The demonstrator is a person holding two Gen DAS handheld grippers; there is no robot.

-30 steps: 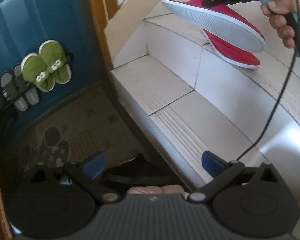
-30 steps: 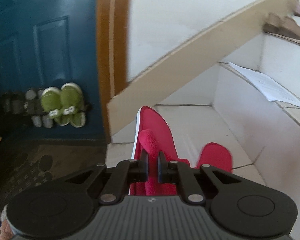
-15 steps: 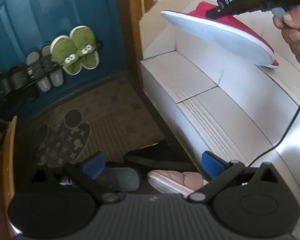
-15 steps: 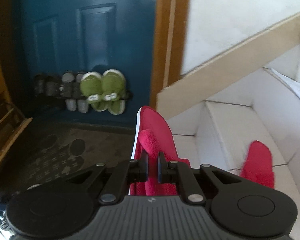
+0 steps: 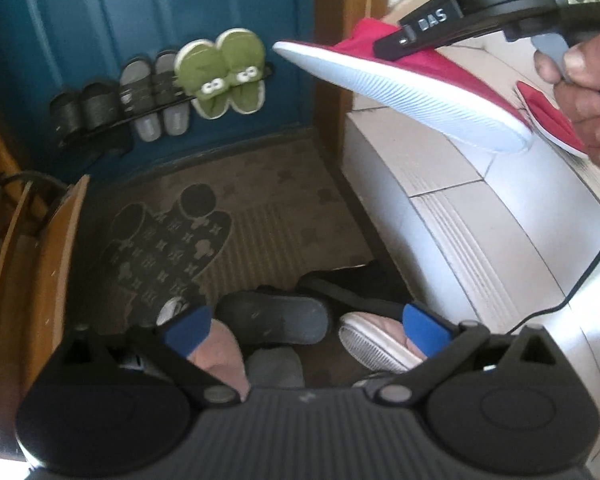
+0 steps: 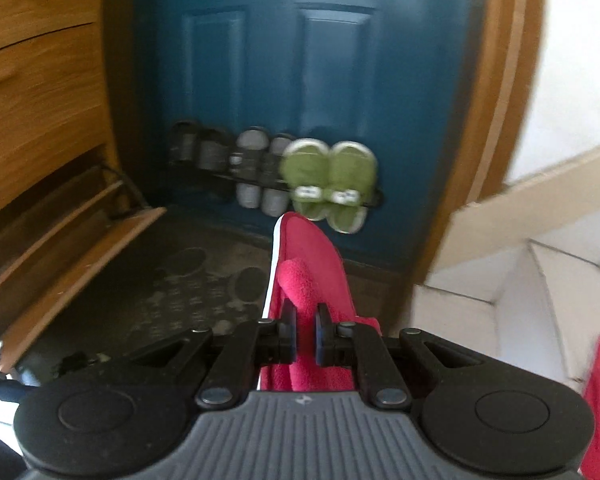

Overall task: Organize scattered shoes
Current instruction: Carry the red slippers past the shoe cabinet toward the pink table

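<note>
Step in hand: carrying 1 red slipper (image 6: 308, 264), clamped by its upper in the right gripper (image 6: 304, 332), above the doormat (image 5: 260, 208). The left gripper (image 5: 304, 326) hangs open, empty. Next: align it with the door rack (image 6: 228, 178) beside the green slippers (image 6: 328, 180).

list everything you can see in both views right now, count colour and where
red slipper: one, red with white sole, pinched at its fabric edge in the right gripper, held in the air
second red slipper: one, red, lying on a white stair step
green frog slippers: pair, green, hung on the door rack
grey slippers: pair, grey, on the rack beside the green pair
dark slippers: pair, black, at the rack's far end
door: one, dark blue
doormat: one, brown, patterned, before the door
pink slippers: two, pink, on the floor by the stairs
dark grey slipper: one, between the pink ones
wooden shoe cabinet: one, brown, beside the door
stairs: white
left gripper: open, empty
right gripper: shut on the red slipper
hand: one, on the right gripper's handle
</note>
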